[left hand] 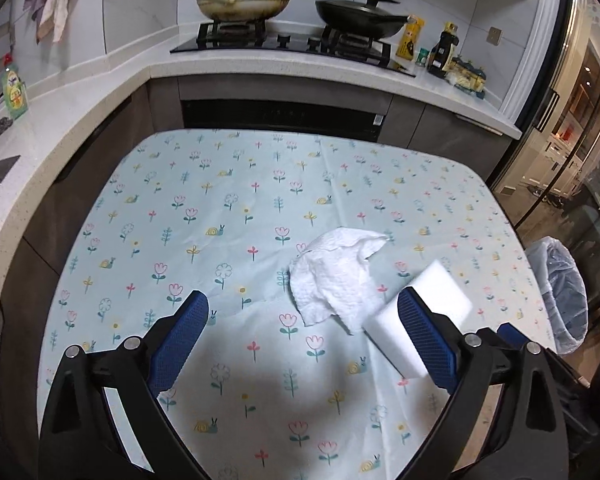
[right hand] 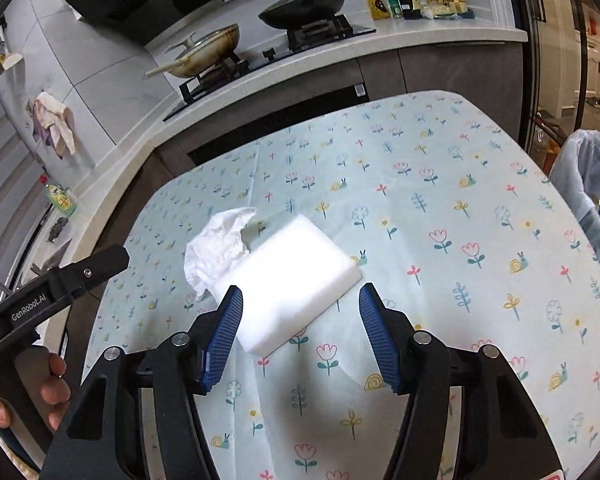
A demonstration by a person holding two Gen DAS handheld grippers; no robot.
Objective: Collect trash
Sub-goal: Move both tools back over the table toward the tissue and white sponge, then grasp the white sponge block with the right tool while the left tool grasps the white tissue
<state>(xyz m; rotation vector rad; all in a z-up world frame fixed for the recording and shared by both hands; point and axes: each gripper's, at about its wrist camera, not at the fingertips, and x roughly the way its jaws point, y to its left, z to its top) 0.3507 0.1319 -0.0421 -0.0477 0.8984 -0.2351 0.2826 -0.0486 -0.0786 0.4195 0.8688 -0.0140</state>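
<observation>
A crumpled white tissue [left hand: 336, 276] lies on the flowered tablecloth [left hand: 220, 220]; it also shows in the right wrist view [right hand: 216, 246]. A white foam block [right hand: 292, 280] lies beside it, on its right in the left wrist view [left hand: 424, 312]. My left gripper [left hand: 302, 336] is open and empty, low over the cloth, with the tissue just ahead of its right finger. My right gripper [right hand: 300, 332] is open and empty, its fingers on either side of the block's near end. A bin with a clear liner [left hand: 560, 292] stands past the table's right edge [right hand: 588, 184].
A kitchen counter [left hand: 260, 64] with a gas hob, two lidded pans [left hand: 240, 0] and bottles [left hand: 444, 50] runs behind the table. A green dish-soap bottle [left hand: 15, 90] stands on the left counter. A glass door is at the right.
</observation>
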